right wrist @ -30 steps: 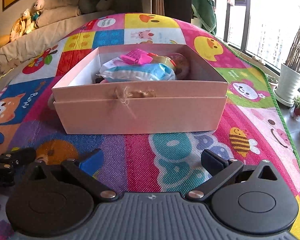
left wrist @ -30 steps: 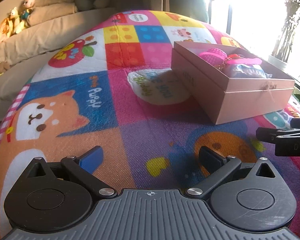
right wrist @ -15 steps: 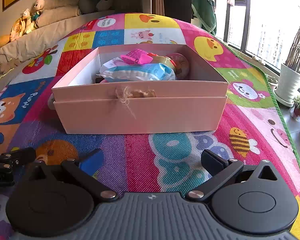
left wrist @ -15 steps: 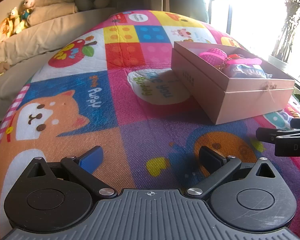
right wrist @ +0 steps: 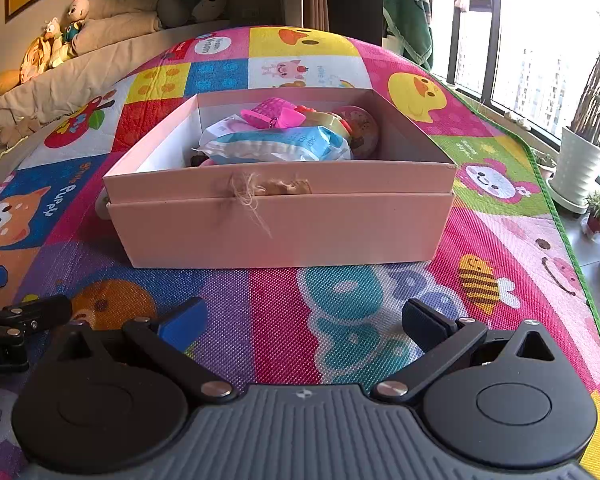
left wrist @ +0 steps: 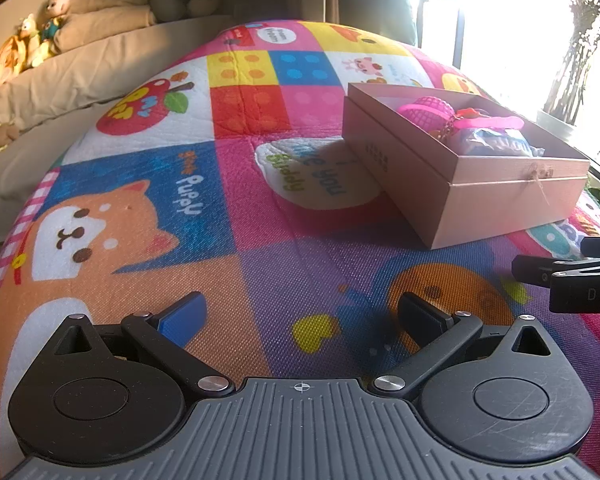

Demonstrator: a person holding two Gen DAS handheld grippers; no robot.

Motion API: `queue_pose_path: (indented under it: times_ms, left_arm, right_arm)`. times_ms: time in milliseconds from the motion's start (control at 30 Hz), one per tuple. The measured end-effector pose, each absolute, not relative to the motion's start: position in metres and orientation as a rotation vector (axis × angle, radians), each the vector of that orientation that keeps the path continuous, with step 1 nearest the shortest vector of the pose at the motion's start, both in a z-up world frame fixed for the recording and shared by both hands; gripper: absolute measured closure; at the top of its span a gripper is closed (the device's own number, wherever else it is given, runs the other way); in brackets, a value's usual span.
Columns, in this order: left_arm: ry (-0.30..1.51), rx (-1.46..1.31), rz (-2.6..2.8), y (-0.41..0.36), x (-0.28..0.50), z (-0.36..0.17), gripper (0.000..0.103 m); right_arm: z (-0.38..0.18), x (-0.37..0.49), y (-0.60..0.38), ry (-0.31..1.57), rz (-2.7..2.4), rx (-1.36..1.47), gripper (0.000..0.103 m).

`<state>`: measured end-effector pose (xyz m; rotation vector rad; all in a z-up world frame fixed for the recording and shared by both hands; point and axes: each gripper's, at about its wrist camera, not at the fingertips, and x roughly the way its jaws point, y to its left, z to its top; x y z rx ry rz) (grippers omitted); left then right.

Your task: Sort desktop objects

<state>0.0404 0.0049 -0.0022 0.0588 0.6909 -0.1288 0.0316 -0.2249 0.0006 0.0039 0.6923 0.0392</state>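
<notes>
— Both grippers, left (left wrist: 300, 316) and right (right wrist: 304, 320), have their jaws spread wide, grasping nothing, low over the play mat (right wrist: 276, 312).

— And the pink box (right wrist: 280, 224)?

— On the mat, ahead of the right gripper. A wipes packet (right wrist: 276, 146) covers most of the items inside; those underneath can't be made out.

- We note a colourful cartoon play mat (right wrist: 284, 312) covering the surface.
- Beige cushions (left wrist: 100, 52) lie along the far left, by the wall.
- Small stuffed toys (right wrist: 56, 46) sit on those cushions.
- A white plant pot (right wrist: 578, 168) stands right of the mat, beside the window (right wrist: 540, 52).
- A green garment (right wrist: 408, 16) hangs near the window.
</notes>
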Motion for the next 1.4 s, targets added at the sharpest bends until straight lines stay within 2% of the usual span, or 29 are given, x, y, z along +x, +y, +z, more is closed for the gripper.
queue_pose_path:
  times_ms: [1400]
  left_arm:
    - [0.691,0.058,-0.13,0.0061,0.0396,-0.0026,0.0]
  right_arm:
    - [0.0005,0.0306,-0.2256,0.692,0.04,0.004,0.0]
